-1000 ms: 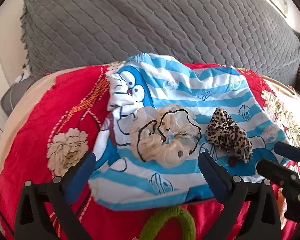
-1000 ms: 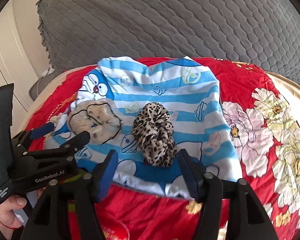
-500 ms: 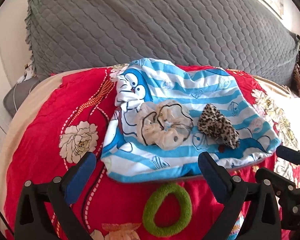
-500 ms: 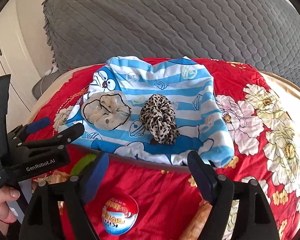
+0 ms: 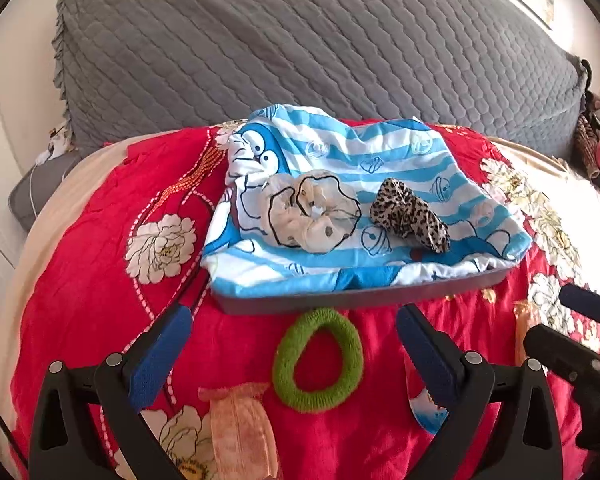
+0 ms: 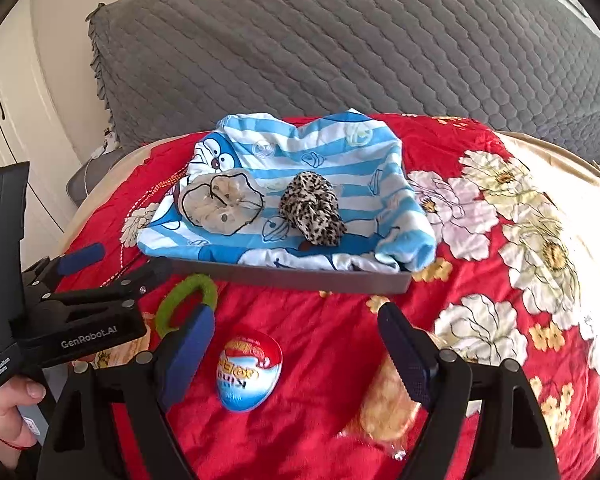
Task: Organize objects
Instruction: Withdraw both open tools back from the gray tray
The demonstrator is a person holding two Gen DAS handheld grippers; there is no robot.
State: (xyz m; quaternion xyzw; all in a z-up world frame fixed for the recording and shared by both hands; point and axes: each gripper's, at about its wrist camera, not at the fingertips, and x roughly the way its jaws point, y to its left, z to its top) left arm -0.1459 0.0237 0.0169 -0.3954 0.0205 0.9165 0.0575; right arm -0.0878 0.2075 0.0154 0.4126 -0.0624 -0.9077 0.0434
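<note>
A grey tray (image 5: 360, 298) (image 6: 300, 276) lined with a blue-striped cartoon cloth (image 5: 380, 160) (image 6: 300, 152) holds a cream scrunchie (image 5: 312, 210) (image 6: 220, 204) and a leopard scrunchie (image 5: 410, 214) (image 6: 312, 208). A green scrunchie (image 5: 316, 360) (image 6: 188, 296) lies in front of the tray. My left gripper (image 5: 292, 352) is open and empty around it, just above. My right gripper (image 6: 296, 348) is open and empty over a red, white and blue egg-shaped packet (image 6: 250, 368). A peach scrunchie (image 5: 240, 428) lies at the front left, an orange-yellow one (image 6: 388, 404) by the right finger.
Everything lies on a red floral bedspread (image 5: 100, 272) (image 6: 500, 240). A grey quilted headboard cushion (image 5: 300, 40) (image 6: 340, 40) rises behind the tray. White cabinet doors (image 6: 4, 112) stand at the left. A pile of clothes (image 5: 596, 144) sits at the far right.
Both grippers have pulled back from the tray towards me. The green scrunchie, the egg packet and the other scrunchies have come into view in front. Both stay open.
</note>
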